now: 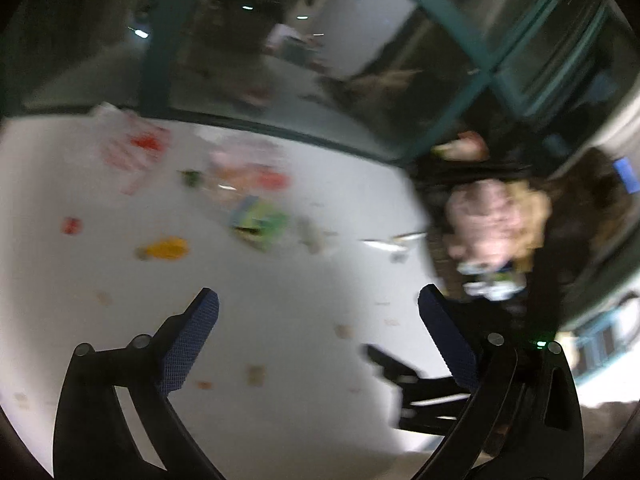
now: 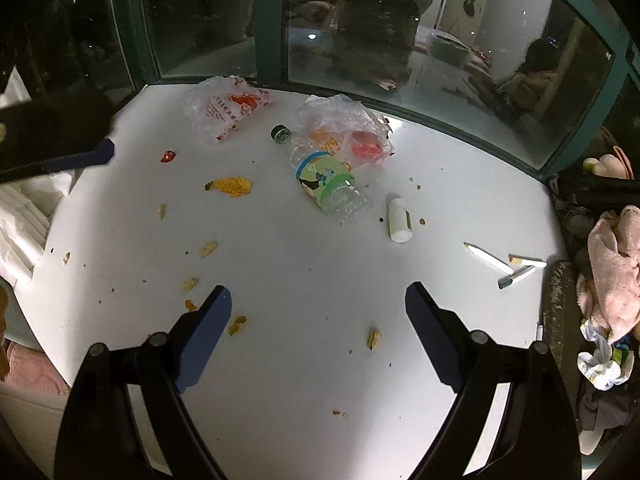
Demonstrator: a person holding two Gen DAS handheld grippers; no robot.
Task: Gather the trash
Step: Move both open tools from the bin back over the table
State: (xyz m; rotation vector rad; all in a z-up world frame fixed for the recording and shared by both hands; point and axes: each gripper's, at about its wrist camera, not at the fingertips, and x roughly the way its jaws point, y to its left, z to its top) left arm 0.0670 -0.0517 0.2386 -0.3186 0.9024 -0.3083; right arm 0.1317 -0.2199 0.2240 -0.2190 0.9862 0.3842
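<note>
Trash lies across a white round table (image 2: 304,360). There is a clear plastic bottle (image 2: 328,180) on its side, its green cap (image 2: 281,134), a red-printed plastic bag (image 2: 228,106), a crumpled clear bag (image 2: 344,128), a small white bottle (image 2: 399,220), orange peel (image 2: 232,186) and several peanut shells (image 2: 208,248). My right gripper (image 2: 318,292) hovers open over the near table with nothing between its fingers. My left gripper (image 1: 318,300) is also open and empty. Its view is blurred, with the bottle (image 1: 260,220) and peel (image 1: 166,248) ahead. One of its blue fingers (image 2: 96,158) shows at the left.
Pens and a cigarette butt (image 2: 516,264) lie at the table's right edge. A pink cloth (image 2: 612,264) and a crumpled wrapper (image 2: 604,364) sit beyond that edge. A green-framed window (image 2: 400,40) runs behind the table. White fabric (image 2: 24,232) lies on the left.
</note>
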